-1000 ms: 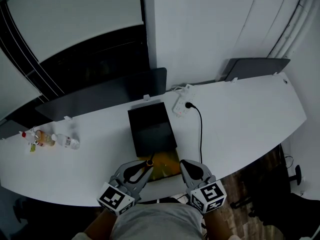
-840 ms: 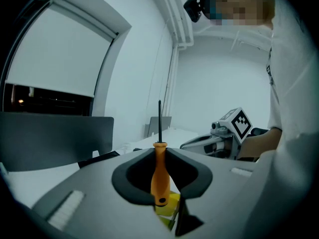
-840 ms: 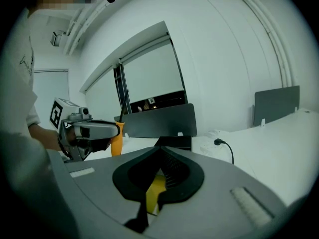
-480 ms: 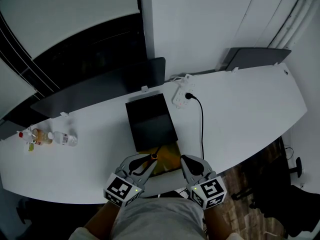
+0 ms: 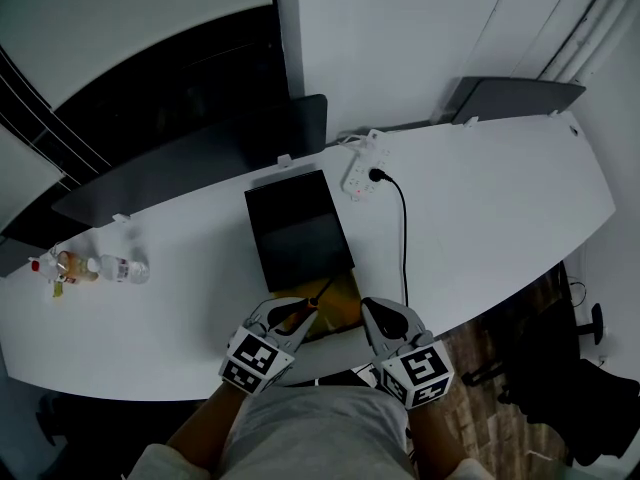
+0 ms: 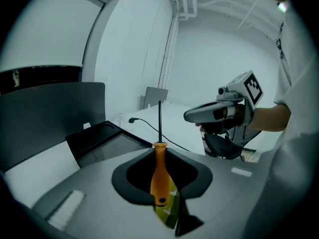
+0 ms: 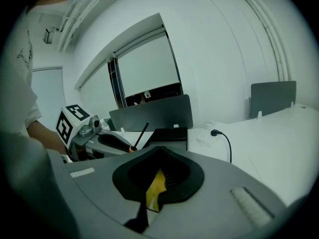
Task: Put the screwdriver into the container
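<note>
Orange is what sits in the left tool [image 6: 160, 146]. Its jaws are closed part-way on the handle of the screwdriver [image 6: 159, 176], and the thin dark shaft sticks out past the fingertips. In the head view this tool sits at the near edge of the tabletop [image 5: 500, 208], about midway along. The shaft is angled up and to the right over the yellow container [image 5: 340, 308], and I cannot tell whether its tip touches anything.

The right tool [image 7: 159, 149] is just beside the container's right side, also at the near edge. Its jaws are drawn narrow and a sliver of yellow shows in the slot between them. I cannot tell whether the pads pinch it or it only lies beneath them.

The yellow container butts against the near side of a black box [image 5: 298, 230], which reaches from there toward the middle of the tabletop. Beyond the box, close to the far edge, lies a white power strip [image 5: 364, 173]. A black cable [image 5: 403, 238] is plugged into it and runs back to the near edge, right of the box.

Two small bottles [image 5: 118, 267] lie at the left end, well apart from everything else. A dark panel [image 5: 200, 163] stands along the far edge behind the box, and another panel [image 5: 515, 96] stands near the far right corner.
</note>
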`<state>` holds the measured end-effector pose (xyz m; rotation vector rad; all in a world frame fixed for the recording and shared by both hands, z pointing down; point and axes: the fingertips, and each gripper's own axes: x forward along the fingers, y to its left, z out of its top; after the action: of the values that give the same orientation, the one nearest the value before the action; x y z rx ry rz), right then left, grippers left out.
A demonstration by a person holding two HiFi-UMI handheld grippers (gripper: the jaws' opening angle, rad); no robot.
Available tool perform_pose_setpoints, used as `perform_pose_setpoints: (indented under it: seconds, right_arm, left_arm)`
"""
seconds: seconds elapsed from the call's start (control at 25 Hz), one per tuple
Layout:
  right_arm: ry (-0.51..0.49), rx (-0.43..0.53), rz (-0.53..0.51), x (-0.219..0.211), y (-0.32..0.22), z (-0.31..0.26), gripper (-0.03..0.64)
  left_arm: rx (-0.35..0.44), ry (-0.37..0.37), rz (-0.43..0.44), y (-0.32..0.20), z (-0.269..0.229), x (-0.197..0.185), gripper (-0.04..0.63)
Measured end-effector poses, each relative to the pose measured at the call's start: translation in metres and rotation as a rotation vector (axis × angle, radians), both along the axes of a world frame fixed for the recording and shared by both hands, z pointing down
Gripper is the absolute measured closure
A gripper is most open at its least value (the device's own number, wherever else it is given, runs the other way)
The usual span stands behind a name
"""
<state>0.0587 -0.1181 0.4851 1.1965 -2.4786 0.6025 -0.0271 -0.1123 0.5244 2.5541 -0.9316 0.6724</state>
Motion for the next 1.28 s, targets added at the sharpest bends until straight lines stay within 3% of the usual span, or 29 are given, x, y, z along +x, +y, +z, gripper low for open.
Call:
perform_pose_setpoints:
  seconds: [0.56, 1.28]
  right_arm:
    - [0.004, -0.029, 0.002, 0.007, 0.005, 0.011, 0.601]
    - [0.004, -0.055, -0.008, 0.009, 0.003, 0.021, 0.601]
  left_arm:
    - [-0.129, -0.213, 0.114, 0.005, 0.085, 0.017, 0.526]
    - [-0.25, -0.343, 0.159, 0.005, 0.131, 0.021, 0.526]
